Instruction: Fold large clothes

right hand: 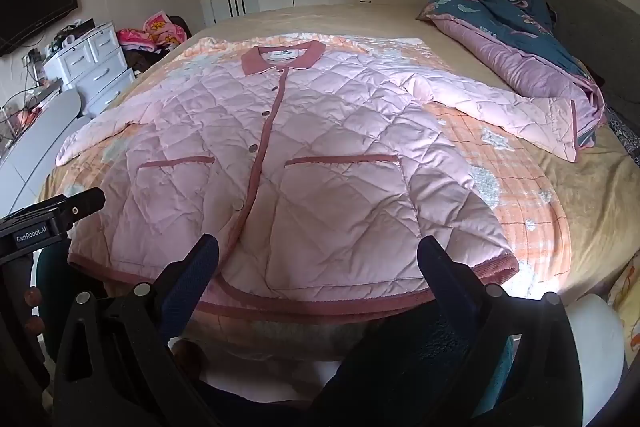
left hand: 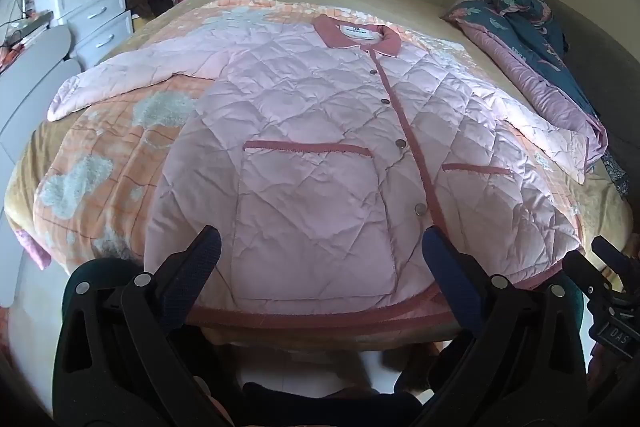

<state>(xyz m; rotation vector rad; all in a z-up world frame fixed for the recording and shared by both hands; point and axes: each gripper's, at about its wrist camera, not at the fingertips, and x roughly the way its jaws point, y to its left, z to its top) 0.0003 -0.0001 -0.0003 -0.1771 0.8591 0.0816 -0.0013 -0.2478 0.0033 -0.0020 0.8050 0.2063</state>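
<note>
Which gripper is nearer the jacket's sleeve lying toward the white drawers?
Left. The left gripper hovers open over the hem on that sleeve's side; the right gripper hovers over the hem's other half, farther away.

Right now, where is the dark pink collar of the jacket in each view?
Left wrist view: the collar sits above centre, slightly right, at the far end of the jacket.
Right wrist view: the collar sits above centre, slightly left.
Shared landmark: the white drawer unit stands at the left of the bed in both views.
</note>
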